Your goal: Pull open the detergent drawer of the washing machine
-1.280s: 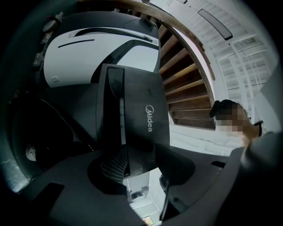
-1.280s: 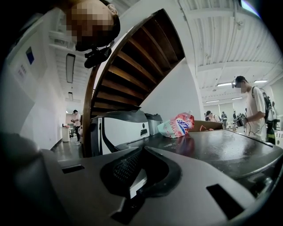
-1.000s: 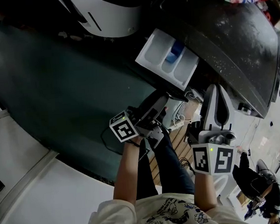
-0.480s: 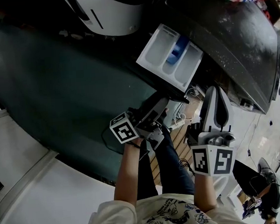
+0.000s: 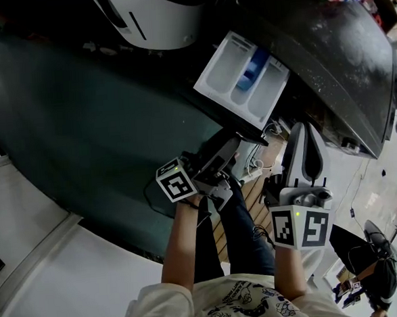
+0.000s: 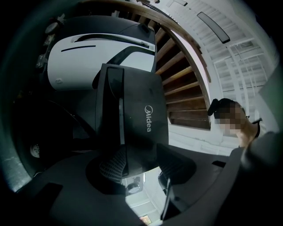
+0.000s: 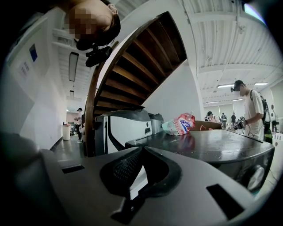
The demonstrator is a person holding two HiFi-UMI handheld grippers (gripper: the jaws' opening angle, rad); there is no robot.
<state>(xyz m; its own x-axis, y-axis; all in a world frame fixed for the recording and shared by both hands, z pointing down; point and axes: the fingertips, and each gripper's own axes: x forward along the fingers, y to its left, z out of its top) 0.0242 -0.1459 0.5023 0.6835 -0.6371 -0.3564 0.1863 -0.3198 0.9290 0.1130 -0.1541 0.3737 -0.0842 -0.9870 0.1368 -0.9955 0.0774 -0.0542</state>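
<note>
White detergent drawer (image 5: 239, 82) pulled out of dark washing machine (image 5: 337, 50)
left tongs (image 5: 231, 147) apart, just opening, empty; right tongs (image 5: 303, 128) closed, empty

The detergent drawer (image 5: 225, 68) stands pulled well out of the washing machine (image 5: 333, 50). It is a white tray with three long compartments side by side, the middle one holding a blue insert (image 5: 252, 73) (its exact form is hard to make out from above). In the head view the drawer lies at about one o'clock from the picture's centre and juts toward seven o'clock from the machine's front. The machine itself is dark, its glossy, speckled top filling the two o'clock corner.
</note>
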